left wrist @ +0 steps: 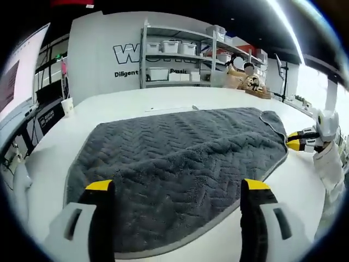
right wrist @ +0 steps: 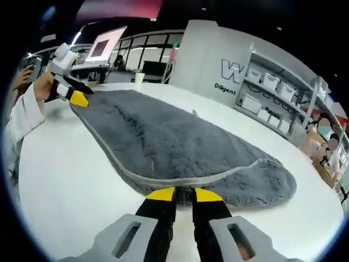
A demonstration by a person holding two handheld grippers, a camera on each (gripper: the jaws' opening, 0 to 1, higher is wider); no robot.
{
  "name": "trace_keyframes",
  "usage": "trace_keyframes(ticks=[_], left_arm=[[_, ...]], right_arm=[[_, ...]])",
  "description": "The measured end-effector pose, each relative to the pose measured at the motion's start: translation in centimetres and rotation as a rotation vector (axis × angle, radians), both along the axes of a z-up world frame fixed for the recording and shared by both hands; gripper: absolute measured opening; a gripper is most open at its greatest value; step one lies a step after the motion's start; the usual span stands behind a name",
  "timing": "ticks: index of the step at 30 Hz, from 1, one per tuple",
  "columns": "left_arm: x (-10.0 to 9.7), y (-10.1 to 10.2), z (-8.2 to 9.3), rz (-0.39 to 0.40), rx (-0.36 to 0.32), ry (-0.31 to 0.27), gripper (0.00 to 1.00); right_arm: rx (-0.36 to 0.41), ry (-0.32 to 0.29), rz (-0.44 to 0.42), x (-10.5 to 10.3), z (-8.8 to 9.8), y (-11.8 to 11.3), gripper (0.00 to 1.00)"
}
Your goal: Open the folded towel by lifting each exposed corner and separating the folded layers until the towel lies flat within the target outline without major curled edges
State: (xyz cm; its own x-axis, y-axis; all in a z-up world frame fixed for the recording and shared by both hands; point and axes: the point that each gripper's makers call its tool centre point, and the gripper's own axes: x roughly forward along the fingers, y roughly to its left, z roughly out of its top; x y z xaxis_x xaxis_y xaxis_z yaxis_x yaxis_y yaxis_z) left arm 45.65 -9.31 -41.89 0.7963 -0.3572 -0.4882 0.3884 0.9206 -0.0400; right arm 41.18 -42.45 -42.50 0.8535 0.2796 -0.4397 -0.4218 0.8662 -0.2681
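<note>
A dark grey towel (left wrist: pixel 180 153) with a paler hem lies spread over the white table (left wrist: pixel 125 101). Its far right corner (left wrist: pixel 271 117) is curled over. My left gripper (left wrist: pixel 178 185) is open, its yellow-tipped jaws wide apart above the towel's near edge. In the left gripper view, my right gripper (left wrist: pixel 299 141) sits at the towel's right edge, held by a white-sleeved hand. In the right gripper view, my right gripper (right wrist: pixel 185 195) has its jaws almost together, right at the towel (right wrist: pixel 180 136) hem, which lies flat. My left gripper (right wrist: pixel 76 97) is at the towel's far end there.
Metal shelves (left wrist: pixel 180 54) with white bins stand behind the table, by a white wall with lettering. A paper cup (left wrist: pixel 67 105) sits near the table's far left edge. Monitors (right wrist: pixel 103 48) and desks lie beyond. A person (right wrist: pixel 322 142) is at the back right.
</note>
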Motion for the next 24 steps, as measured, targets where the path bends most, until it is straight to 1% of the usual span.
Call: trace_keyframes(ticks=[3, 4, 6, 7, 9, 10, 11, 12, 14, 16, 17, 18, 20, 21, 23, 24], left_arm=[[-0.2, -0.1, -0.2, 0.004, 0.005, 0.002, 0.94], [-0.2, -0.1, -0.3, 0.01, 0.004, 0.0, 0.94], [-0.3, -0.2, -0.4, 0.017, 0.004, -0.001, 0.95], [-0.3, -0.3, -0.4, 0.021, 0.006, -0.003, 0.95], [-0.4, -0.4, -0.5, 0.026, 0.011, -0.005, 0.96], [-0.5, -0.4, -0.6, 0.028, 0.013, -0.004, 0.97], [-0.7, -0.6, -0.6, 0.028, 0.013, -0.004, 0.97], [-0.8, -0.6, -0.6, 0.028, 0.011, -0.005, 0.97], [-1.3, -0.8, -0.4, 0.026, 0.002, -0.012, 0.97], [-1.7, -0.8, -0.1, 0.028, -0.001, -0.021, 0.97], [-2.0, -0.7, 0.0, 0.028, -0.002, -0.02, 0.97], [-2.2, -0.7, 0.1, 0.027, -0.001, -0.02, 0.98], [-2.9, -0.3, 0.4, 0.033, -0.002, -0.024, 0.99], [-3.2, -0.1, 0.4, 0.039, -0.004, -0.021, 0.99], [-3.9, 0.1, 0.6, 0.035, -0.013, -0.02, 0.99], [-4.3, 0.1, 0.7, 0.031, -0.021, -0.021, 0.99]], right_arm=[[0.025, -0.034, -0.047, 0.2, 1.0, -0.7, 0.27], [0.031, -0.031, -0.057, 0.2, 1.1, -0.9, 0.37], [0.016, -0.022, -0.051, 0.3, 1.0, -0.8, 0.53], [0.007, -0.023, -0.064, 0.4, 0.9, -1.0, 0.59], [-0.013, -0.021, -0.072, 0.3, 0.8, -0.9, 0.6], [-0.013, -0.011, -0.075, 0.2, 0.7, -0.9, 0.62], [-0.002, -0.002, -0.086, 0.2, 0.7, -0.9, 0.65], [0.026, -0.009, -0.106, 0.2, 0.8, -0.9, 0.72], [0.052, -0.016, -0.124, 0.4, 1.0, -0.8, 0.84], [0.094, -0.007, -0.147, 0.5, 1.0, -0.7, 0.99], [0.117, 0.006, -0.158, 0.4, 0.9, -0.5, 0.98], [0.117, 0.015, -0.139, 0.4, 0.8, -0.2, 0.99], [0.177, 0.049, -0.111, 0.2, 0.5, 1.0, 0.99], [0.193, 0.046, -0.094, 0.3, 0.7, 1.6, 0.99], [0.194, 0.039, -0.049, 0.3, 1.0, 2.9, 0.99], [0.176, 0.035, -0.005, 0.2, 1.1, 3.7, 0.99]])
